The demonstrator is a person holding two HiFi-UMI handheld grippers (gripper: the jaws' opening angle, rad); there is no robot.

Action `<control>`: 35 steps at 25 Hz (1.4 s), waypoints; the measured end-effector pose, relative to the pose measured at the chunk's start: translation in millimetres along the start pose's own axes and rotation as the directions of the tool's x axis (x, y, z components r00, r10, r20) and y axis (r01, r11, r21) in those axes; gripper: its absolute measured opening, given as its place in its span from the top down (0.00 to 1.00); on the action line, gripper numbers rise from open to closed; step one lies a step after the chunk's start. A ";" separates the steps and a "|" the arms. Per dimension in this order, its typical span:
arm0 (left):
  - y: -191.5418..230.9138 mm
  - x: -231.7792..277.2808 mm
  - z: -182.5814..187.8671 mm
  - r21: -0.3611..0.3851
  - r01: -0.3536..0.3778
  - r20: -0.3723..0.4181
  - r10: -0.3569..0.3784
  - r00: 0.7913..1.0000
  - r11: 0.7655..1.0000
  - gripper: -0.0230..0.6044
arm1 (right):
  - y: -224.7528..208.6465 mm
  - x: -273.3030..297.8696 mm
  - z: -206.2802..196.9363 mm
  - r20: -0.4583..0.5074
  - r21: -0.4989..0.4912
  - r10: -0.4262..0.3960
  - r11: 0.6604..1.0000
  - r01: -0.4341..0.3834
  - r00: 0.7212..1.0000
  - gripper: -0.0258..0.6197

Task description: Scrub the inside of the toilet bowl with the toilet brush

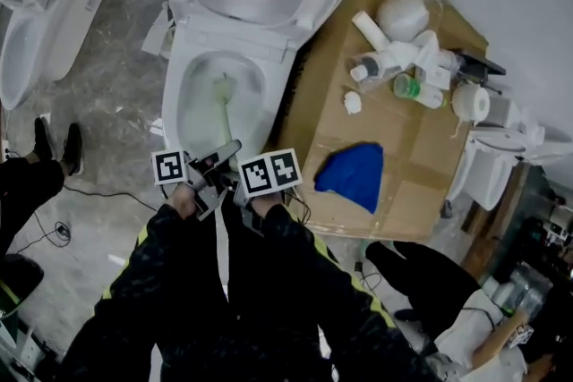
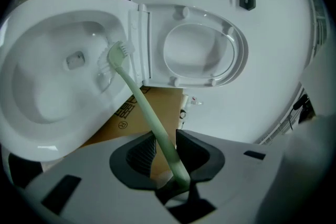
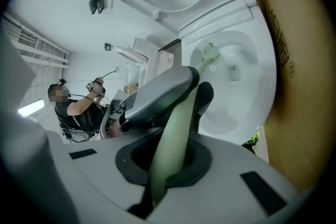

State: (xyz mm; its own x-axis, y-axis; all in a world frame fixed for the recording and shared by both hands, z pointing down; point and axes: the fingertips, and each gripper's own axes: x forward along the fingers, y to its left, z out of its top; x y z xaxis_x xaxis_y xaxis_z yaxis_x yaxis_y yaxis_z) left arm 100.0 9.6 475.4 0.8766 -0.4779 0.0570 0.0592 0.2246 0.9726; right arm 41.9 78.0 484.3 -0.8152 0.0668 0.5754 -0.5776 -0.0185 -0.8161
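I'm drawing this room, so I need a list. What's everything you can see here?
toilet: one, white, middle, lid up
brush: one, pale green, head in the toilet
cardboard: one, brown, floor right of toilet
cloth: one, blue, on cardboard
bottles: several, white and green, cardboard's far end
paper roll: one, white, beside bottles
second toilet: one, white, far left
shoes: two, black, left floor
left hand-held gripper: one, grey, shut on brush
right hand-held gripper: one, grey, shut on brush

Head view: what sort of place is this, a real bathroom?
Probably a test or training room, not a home bathroom: a second toilet stands near the open toilet bowl, and cleaning bottles lie on a cardboard sheet.
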 end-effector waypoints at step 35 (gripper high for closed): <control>84.1 57.6 14.5 0.111 -0.112 -0.188 0.132 0.973 0.987 0.78 | -87.8 0.8 48.2 0.288 0.172 -0.124 0.982 0.077 0.950 0.94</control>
State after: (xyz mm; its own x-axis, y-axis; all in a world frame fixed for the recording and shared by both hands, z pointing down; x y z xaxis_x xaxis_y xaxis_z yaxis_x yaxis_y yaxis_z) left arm 148.5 -11.3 563.7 0.9507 -0.2761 0.1414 -0.0931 0.1807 0.9791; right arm 89.8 31.6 558.9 -0.7148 -0.2214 0.6634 -0.6373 -0.1843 -0.7482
